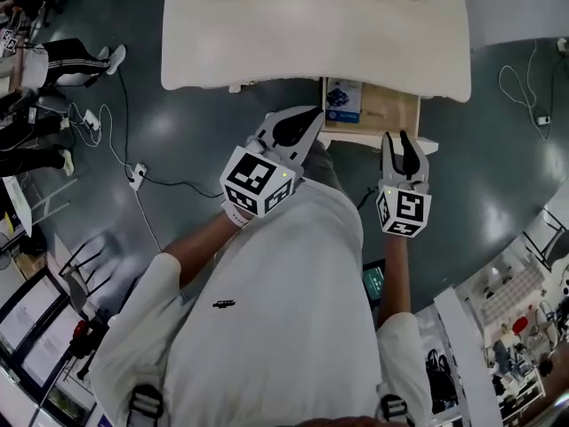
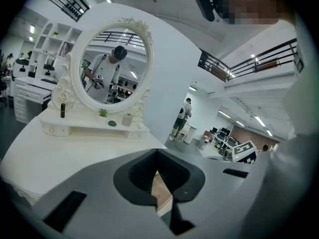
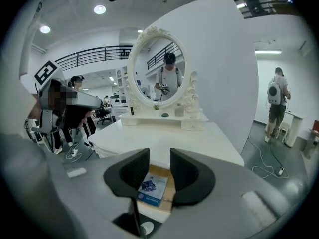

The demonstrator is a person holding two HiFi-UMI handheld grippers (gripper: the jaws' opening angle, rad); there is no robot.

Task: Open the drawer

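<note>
White desk (image 1: 311,34), drawer (image 1: 391,109) out under its edge: probably light, stiff; take its front lip. Your left gripper (image 1: 307,127) jaws closed, right gripper (image 1: 396,136) half-open, both empty

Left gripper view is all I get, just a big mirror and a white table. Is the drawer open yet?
Observer: Yes. The head view shows the drawer pulled out from under the white table, toward the right side of that picture.
Operator: Ooh, is anything inside?
Observer: A blue and white packet lies at the drawer's left side, on the bare wooden bottom.
Operator: Is the other gripper holding the drawer?
Observer: No. The right gripper has its jaws apart with nothing between them, and its view looks down into the drawer.
</note>
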